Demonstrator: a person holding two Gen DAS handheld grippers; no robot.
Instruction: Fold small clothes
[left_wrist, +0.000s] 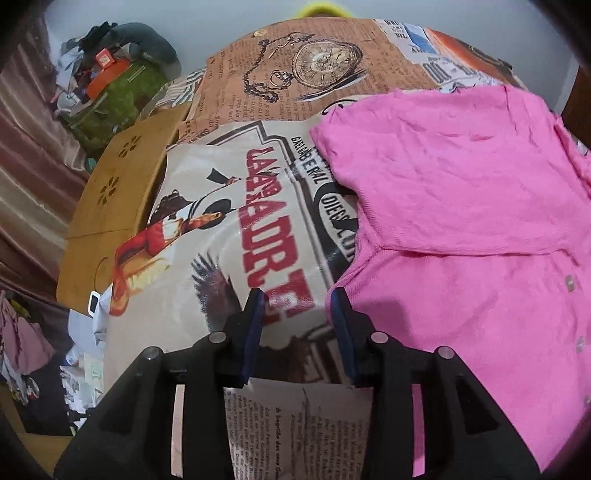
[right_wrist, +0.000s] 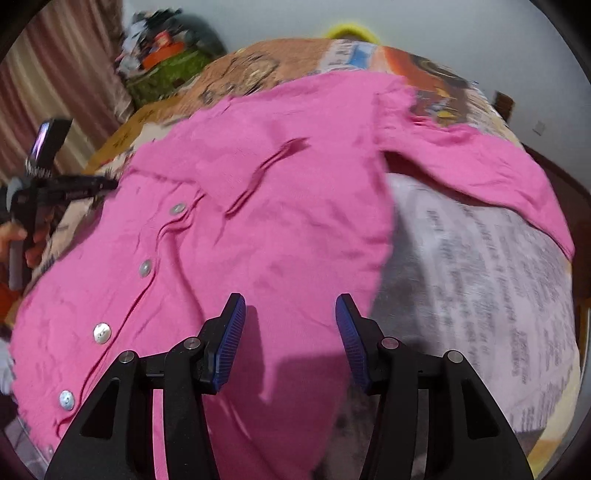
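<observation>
A newspaper-print cloth (left_wrist: 258, 206) covers the bench. Beside it stands a wooden box (left_wrist: 122, 206), near a curtain (left_wrist: 26, 166).

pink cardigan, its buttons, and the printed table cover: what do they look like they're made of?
Pink cardigan: soft fine knit, matte; it creases and lies limp, probably cotton or a blend.
Buttons: pale, glossy, catching light; shell-like or plastic, can't tell which.
Table cover: printed sheet with a slight sheen and smooth ripples, likely coated cloth or vinyl.
</observation>
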